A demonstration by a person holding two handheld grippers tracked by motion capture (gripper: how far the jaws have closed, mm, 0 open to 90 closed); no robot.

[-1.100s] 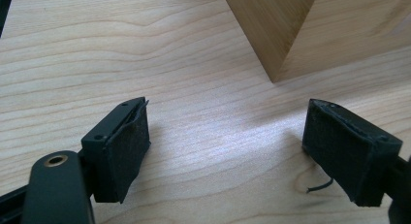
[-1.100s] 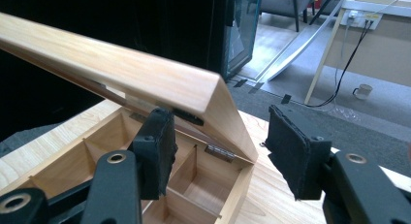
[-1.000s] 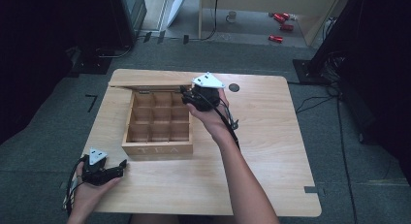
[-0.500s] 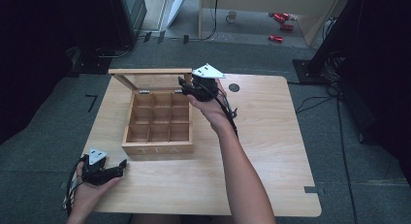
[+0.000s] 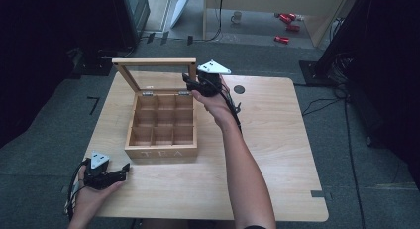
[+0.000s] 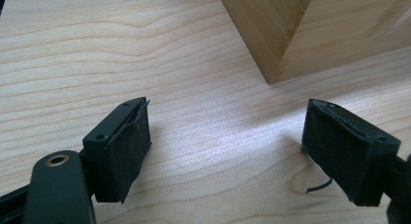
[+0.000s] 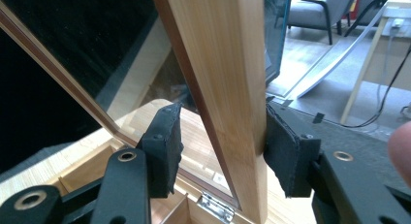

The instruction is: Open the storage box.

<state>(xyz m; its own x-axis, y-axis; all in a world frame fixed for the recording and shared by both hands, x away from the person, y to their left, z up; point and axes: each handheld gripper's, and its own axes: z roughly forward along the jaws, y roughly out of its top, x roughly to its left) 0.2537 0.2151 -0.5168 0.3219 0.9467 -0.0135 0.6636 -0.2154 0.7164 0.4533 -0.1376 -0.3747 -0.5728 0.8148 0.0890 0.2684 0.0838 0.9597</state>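
**A:** Where did things stand with the tea box (image 5: 162, 135)?

**B:** Its lid (image 5: 153, 63) was already up, standing near upright on its hinges at the far edge of the box. The right gripper (image 5: 198, 83) straddled the lid's side rail (image 7: 228, 88). In the right gripper view the rail rose between the two pads: the one on the right of that view touched the wood, the other stood a little off the glass pane, so I'd call it a loose straddle and not a clamp. Those jaws had just been closing, with the rail between them.

**A:** And the box itself, relative to that claw?

**B:** Just below and in front of it. The open compartments (image 5: 163, 121) lay beneath the jaws, and a hinge (image 7: 213, 207) showed right under the tips. All the compartments I could see looked empty.

**A:** What about the other claw?

**B:** The left gripper (image 5: 119, 173) rested on the table (image 5: 277, 140) near the person's edge, jaws wide, nothing between them. In the left gripper view a bottom corner of the box (image 6: 271, 44) sat just ahead of its pads, apart from them.

**A:** So how far along?

**B:** By my reckoning the opening was nearly finished. What was left was to tip the lid fully back, or let it rest, and release.
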